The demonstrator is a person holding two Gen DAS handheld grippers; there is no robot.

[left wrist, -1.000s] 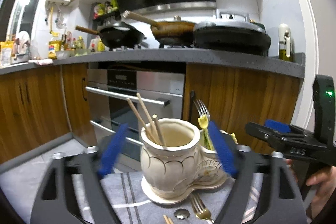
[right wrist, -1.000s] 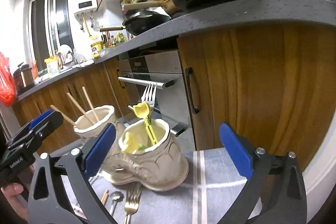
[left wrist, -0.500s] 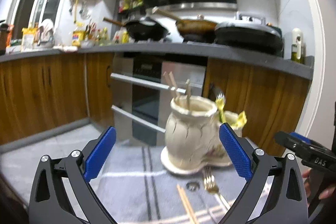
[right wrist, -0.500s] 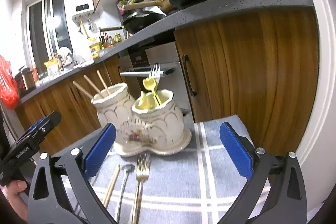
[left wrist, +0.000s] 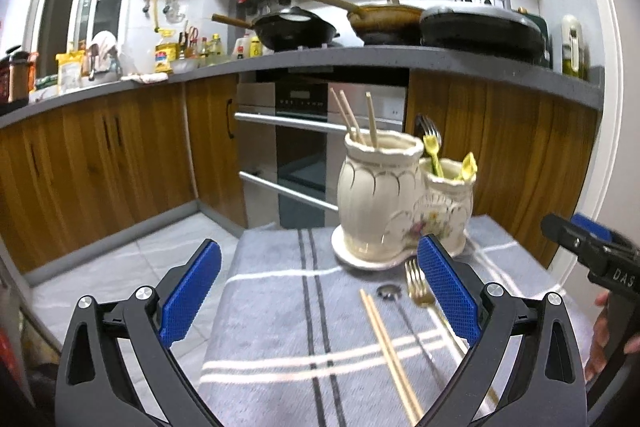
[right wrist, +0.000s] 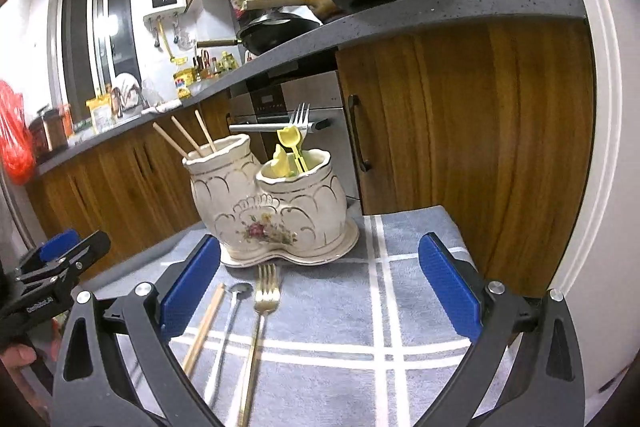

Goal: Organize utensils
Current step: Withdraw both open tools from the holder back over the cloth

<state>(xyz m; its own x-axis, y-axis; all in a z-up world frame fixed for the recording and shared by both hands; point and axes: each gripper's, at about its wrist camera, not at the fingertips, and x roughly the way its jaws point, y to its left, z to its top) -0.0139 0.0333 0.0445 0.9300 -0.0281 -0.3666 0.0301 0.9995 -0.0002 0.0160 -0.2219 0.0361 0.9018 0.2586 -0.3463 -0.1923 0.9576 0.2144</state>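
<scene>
Left wrist view: left gripper (left wrist: 318, 293) and right gripper (right wrist: 320, 291) gaping wide, empty, hovering over chopsticks (left wrist: 390, 355) beside ceramic holder (left wrist: 400, 199).

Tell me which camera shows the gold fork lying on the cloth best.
The right wrist view: the gold fork lies in the open between the gripper's fingers, tines to lower handle unobstructed. In the left wrist view the same fork shows its tines, but the gripper's right finger covers much of the handle.

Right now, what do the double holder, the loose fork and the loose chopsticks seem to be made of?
Double holder: probably glazed ceramic; glossy cream surface, gold lines, painted flowers.
Fork: likely metal with a gold finish; it shines.
Chopsticks: apparently wood or bamboo; matte, pale tan. Which one cannot be told.
</scene>
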